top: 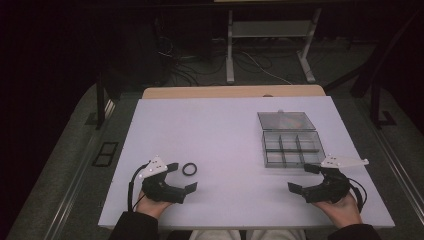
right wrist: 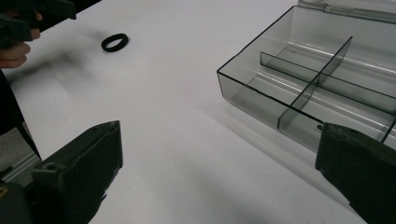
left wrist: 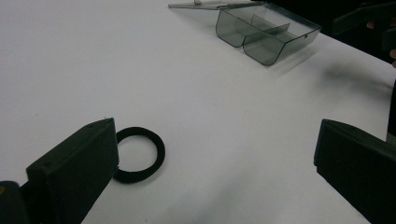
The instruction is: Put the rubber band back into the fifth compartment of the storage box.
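Observation:
A small black ring (top: 189,169) lies flat on the white table (top: 215,130), just right of my left gripper (top: 182,177). That gripper is open and holds nothing; in the left gripper view the ring (left wrist: 138,154) sits beside the left jaw. A clear smoky compartment box (top: 291,148) stands at the right with its lid (top: 286,120) laid open behind it. My right gripper (top: 303,178) rests open near the box's front edge, nothing between its jaws. In the right gripper view the box (right wrist: 313,88) is close at the right and the ring (right wrist: 115,42) far at the upper left.
The table's near edge runs just below both hands. A wooden board (top: 232,92) shows behind the table's far edge. Beyond it stand a desk frame's legs (top: 230,50) and floor cables. The box compartments look empty.

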Available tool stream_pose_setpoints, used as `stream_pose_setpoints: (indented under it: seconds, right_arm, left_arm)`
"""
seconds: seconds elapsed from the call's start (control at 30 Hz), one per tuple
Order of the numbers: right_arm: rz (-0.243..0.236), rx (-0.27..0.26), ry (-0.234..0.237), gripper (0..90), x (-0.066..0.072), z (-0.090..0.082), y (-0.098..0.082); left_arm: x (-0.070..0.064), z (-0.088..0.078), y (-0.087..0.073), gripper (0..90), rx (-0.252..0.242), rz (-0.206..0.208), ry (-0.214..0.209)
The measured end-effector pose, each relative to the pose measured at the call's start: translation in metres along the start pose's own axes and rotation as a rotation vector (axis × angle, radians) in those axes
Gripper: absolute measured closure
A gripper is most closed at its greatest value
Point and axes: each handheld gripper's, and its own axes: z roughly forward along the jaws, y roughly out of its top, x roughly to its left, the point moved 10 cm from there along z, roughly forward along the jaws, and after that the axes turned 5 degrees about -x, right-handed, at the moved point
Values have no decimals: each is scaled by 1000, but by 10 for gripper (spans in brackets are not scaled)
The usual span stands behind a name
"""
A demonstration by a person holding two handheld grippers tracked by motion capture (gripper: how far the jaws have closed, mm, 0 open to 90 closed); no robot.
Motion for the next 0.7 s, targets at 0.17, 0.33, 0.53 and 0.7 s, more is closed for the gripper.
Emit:
stream_pose_setpoints:
  seconds: [0.17,0.33,0.53,0.7]
  right_arm:
    - [9,-1,-7,5,-3,-2,-1]
    - [4,3,-2,5,-3,-1,-1]
    - [-4,10,11,5,2,2,0]
    - [-9,23,19,4,5,5,-2]
  left_arm:
    - [0,0,0,0,1,-2,-3]
    - [0,0,0,0,1,3,-6]
    - [-2,1,1,0,3,9,-11]
    - [-3,1,1,0,5,10,-19]
